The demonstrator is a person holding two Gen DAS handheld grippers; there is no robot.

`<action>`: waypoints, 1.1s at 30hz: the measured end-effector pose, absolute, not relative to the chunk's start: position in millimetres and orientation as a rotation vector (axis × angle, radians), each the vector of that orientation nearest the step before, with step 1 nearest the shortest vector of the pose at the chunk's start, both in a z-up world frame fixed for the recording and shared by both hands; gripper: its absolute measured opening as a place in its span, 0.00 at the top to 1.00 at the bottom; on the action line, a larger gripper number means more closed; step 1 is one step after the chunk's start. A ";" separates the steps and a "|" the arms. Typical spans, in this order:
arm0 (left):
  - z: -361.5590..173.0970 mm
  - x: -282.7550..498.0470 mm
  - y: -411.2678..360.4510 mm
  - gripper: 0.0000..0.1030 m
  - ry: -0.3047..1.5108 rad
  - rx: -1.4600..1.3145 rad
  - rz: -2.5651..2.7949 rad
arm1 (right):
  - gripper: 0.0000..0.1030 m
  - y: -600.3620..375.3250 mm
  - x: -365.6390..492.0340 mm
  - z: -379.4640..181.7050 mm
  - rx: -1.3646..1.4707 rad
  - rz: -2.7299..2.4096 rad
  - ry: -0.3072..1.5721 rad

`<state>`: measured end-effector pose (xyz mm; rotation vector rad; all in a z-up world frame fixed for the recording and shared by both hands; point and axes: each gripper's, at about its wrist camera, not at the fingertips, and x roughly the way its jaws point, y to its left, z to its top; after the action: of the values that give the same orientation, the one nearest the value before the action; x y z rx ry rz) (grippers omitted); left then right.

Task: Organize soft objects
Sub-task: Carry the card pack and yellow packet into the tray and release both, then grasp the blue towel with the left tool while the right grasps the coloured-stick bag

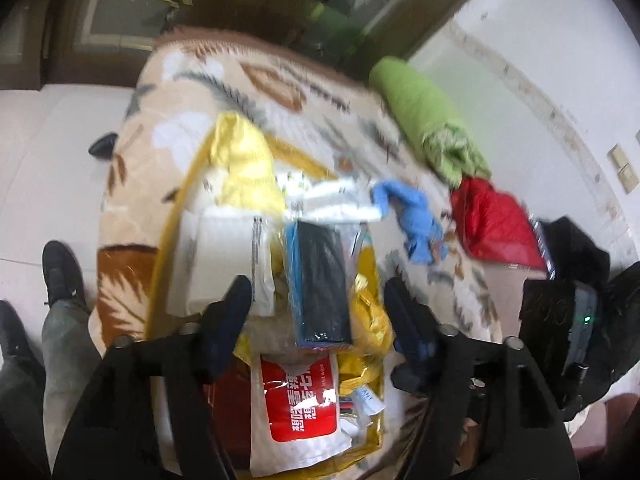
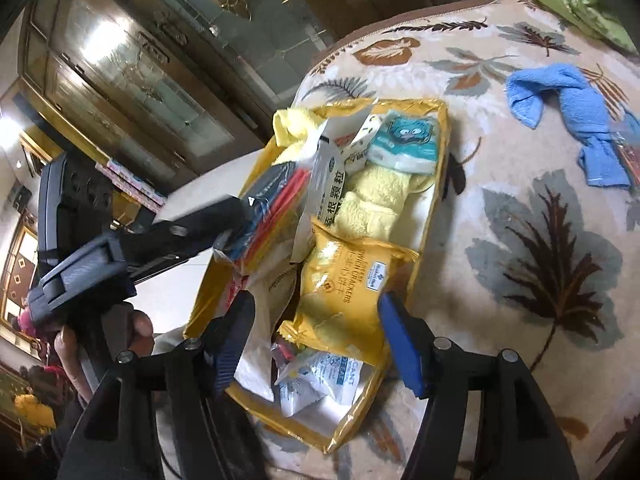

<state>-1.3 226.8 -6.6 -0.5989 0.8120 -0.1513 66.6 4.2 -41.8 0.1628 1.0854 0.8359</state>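
Left gripper [image 1: 318,292]: the fingers are wide apart above the box. In the right wrist view its tip seems to touch a flat blue-and-black pack [image 1: 320,284]; whether it holds the pack I cannot tell.
Right gripper [image 2: 316,312]: the fingers are wide apart and hold nothing; they hover over the near end of the box.
Yellow box [image 2: 438,152]: it lies open on the blanket and is already rather full.
Inside the box, near: a yellow cracker bag [image 2: 344,280], a small white-and-blue sachet [image 2: 320,380], a white pouch with a red label [image 1: 298,396].
Inside the box, far: a pale yellow towel [image 2: 376,204], a tissue pack with a cartoon face [image 2: 404,140], a white medicine bag [image 2: 328,184].
Done, as I judge: most of the soft things are already in the box.
Left to do: a blue cloth [image 2: 576,120] lies crumpled on the blanket, well apart from the box; a red bag [image 1: 496,224] and a green rolled bundle [image 1: 424,120] lie farther, also outside.
Surface: a thick beige blanket [image 2: 520,260] with a leaf pattern; I cannot tell what is under it.
Room: white tiled floor [image 1: 48,152], a dark wooden cabinet with glass doors [image 2: 132,72], a white wall [image 1: 540,60].
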 end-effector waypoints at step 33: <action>-43.1 198.7 45.3 0.32 1.012 -0.580 -0.212 | 0.44 -163.4 228.0 -67.9 0.252 0.359 0.993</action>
<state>198.7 45.3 -43.1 -0.5799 1.0120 -0.2122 228.0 -163.4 -67.9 0.2520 0.9935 0.3592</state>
